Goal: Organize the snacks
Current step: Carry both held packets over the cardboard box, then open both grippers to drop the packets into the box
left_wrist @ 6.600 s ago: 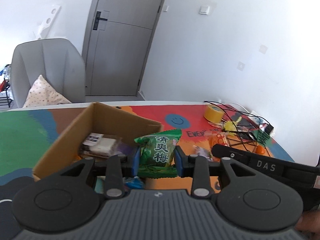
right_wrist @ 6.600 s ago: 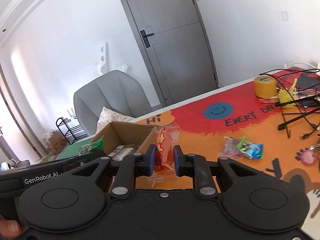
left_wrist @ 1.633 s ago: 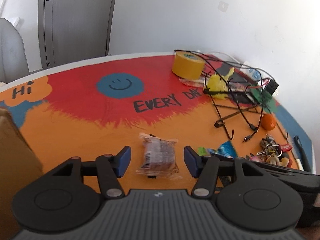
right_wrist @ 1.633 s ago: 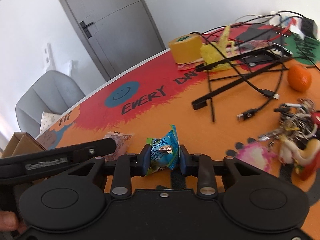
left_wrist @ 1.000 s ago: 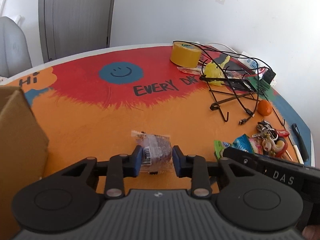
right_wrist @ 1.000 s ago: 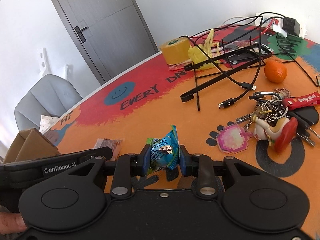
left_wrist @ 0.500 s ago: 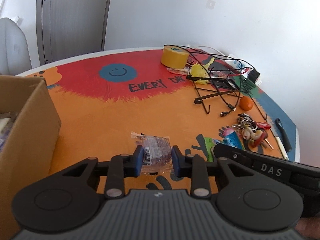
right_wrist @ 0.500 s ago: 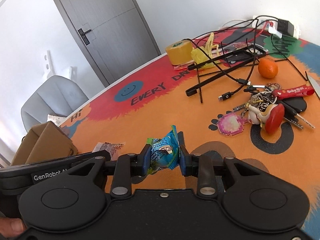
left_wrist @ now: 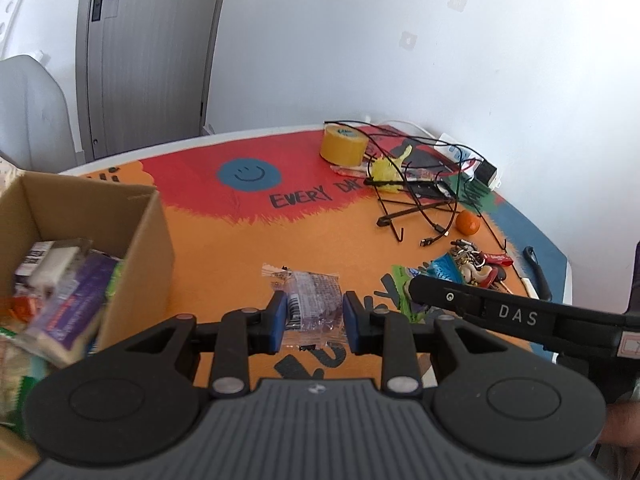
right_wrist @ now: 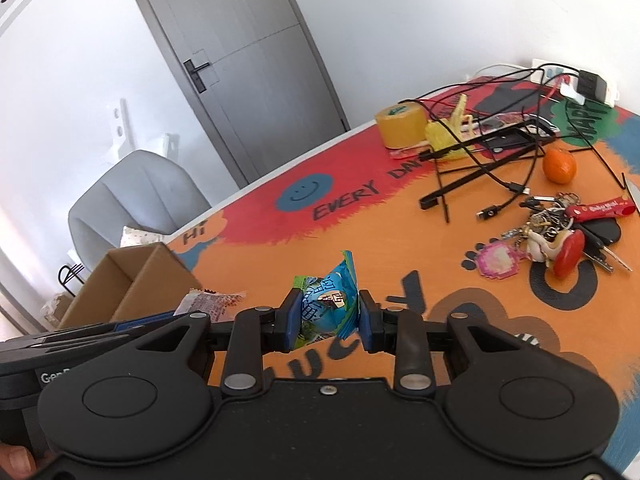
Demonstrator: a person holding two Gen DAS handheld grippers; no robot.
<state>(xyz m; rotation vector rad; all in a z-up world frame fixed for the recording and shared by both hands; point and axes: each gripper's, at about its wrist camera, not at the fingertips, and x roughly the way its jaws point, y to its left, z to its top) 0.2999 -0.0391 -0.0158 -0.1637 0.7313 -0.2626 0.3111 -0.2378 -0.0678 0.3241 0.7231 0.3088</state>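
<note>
Two snacks up: my left gripper (left_wrist: 313, 322) has its jaws clamped on a clear packet (left_wrist: 310, 300), my right gripper (right_wrist: 327, 314) on a blue packet (right_wrist: 330, 304), above the table (right_wrist: 400, 248), beside the box (left_wrist: 100, 208).

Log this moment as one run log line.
left gripper: shut on clear packet | right gripper: shut on blue packet | box: left, open

Black tool (left_wrist: 313, 322), blue pads (left_wrist: 277, 322)

Blue-green packet (right_wrist: 328, 306), orange tablecloth (right_wrist: 400, 248)
</note>
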